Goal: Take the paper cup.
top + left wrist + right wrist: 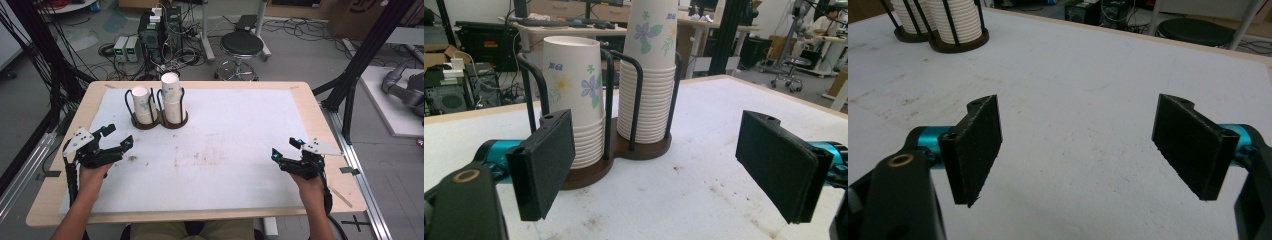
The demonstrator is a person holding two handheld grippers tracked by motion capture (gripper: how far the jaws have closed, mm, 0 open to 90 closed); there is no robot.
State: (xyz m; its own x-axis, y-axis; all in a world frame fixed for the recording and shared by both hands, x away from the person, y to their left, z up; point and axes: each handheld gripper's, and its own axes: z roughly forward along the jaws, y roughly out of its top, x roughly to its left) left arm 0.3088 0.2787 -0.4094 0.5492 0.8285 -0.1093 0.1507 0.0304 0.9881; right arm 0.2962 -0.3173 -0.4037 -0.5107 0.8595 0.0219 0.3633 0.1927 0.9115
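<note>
The left tongs (116,135) hover low over the near left part of the surface (240,150), jaws spread wide with nothing between them; the right tongs (285,149) hover over the near right part, jaws likewise wide apart and empty; each sits in a hand, the left hand (92,172) and the right hand (309,181), forearms coming in from the near edge.

The nearest things to the left tongs are two stacks of paper cups in a dark double holder (159,122) at the far left of the white-covered surface; the shorter stack (143,105) stands on the left, the taller stack (172,97) just beside it on the right, each upright, mouth down, fenced by black wire loops. In the left gripper view the holder (589,172) stands straight ahead, beyond the jaws and apart from them; the shorter stack (574,95) shows a yellow flower, a purple flower and green clovers, with a small blue mark near the top too blurred to read; the taller stack (649,75) bears a purple flower and a similar blue mark, also unreadable.

In the right gripper view the holder (955,45) sits at the far upper left, well apart from the jaws; the surface (1088,100) is faintly smudged with brownish marks.
</note>
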